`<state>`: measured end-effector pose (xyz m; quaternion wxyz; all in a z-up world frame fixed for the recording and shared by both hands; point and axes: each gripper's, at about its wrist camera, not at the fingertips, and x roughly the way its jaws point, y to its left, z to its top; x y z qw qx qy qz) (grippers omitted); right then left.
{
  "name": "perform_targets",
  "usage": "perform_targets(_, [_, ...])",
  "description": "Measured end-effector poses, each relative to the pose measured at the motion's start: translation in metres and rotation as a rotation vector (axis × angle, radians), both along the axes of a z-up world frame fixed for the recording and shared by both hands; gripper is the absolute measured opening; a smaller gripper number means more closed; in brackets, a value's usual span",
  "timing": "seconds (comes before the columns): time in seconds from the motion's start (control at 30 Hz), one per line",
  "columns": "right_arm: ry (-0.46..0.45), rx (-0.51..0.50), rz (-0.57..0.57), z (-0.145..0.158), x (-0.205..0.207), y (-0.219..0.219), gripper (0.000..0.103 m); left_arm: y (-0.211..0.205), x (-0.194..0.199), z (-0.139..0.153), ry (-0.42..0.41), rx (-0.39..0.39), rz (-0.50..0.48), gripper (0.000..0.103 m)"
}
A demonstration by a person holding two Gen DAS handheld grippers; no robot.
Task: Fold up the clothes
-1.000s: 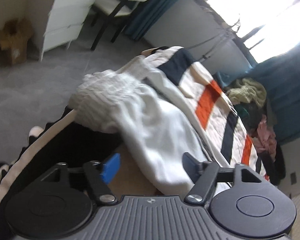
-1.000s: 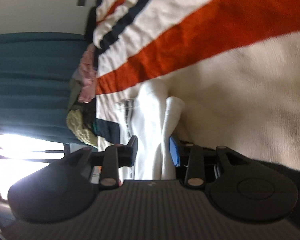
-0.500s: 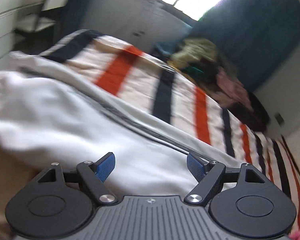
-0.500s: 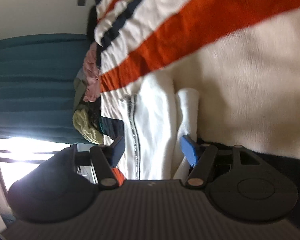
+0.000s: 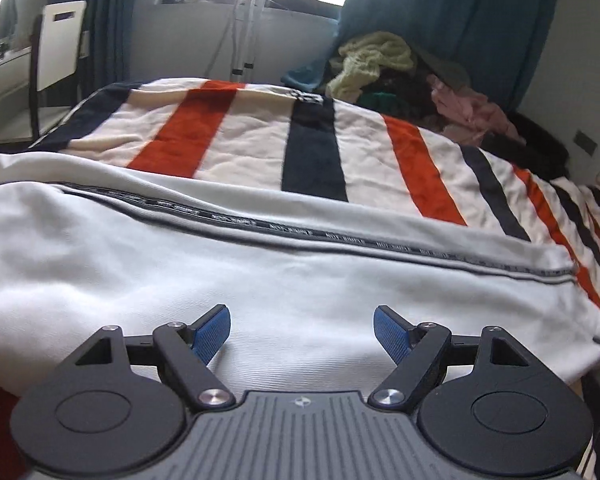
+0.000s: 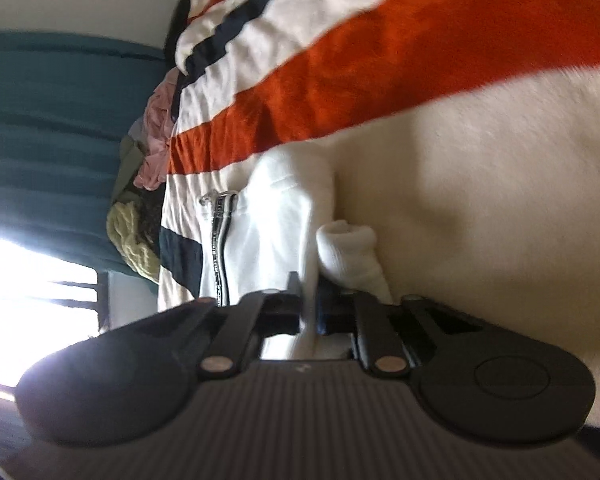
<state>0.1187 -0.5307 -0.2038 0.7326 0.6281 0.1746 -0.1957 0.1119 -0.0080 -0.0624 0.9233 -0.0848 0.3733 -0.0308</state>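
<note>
White zip jacket spread across striped bed. Left claw gapes, empty, above it. Right claw pinches jacket edge. Risk: thin pinch slips, fold skews.

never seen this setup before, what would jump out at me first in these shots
The striped blanket, cream with bold orange and navy bands, covers the bed and fills both views. Across it lies a white zip-up garment, its dark zipper running side to side right in front of the open left gripper. In the right wrist view, the right gripper is shut on a fold of that white fabric, while a heap of clothes sits at the far end of the bed by the teal curtain.
</note>
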Motion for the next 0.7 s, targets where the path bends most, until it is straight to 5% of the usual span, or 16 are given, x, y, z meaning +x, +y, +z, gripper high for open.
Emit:
perform_targets(0.33, [-0.029,-0.083,-0.096,0.032,-0.035,0.012,0.005,0.000,-0.005,0.000,-0.007,0.002,-0.053,0.080])
perform_targets(0.57, [0.041,0.040,-0.071,0.021,-0.046,0.011,0.010,0.009,-0.015,0.004,-0.011,-0.022,-0.044,0.080])
perform_targets(0.63, [0.029,0.083,-0.062,0.018,-0.050,0.016,0.022,0.012,-0.018,0.004,-0.011,-0.031,-0.043,0.080])
perform_targets(0.7, [0.017,0.126,-0.054,0.016,-0.055,0.020,0.069,0.013,-0.021,0.004,-0.011,-0.036,-0.041,0.080])
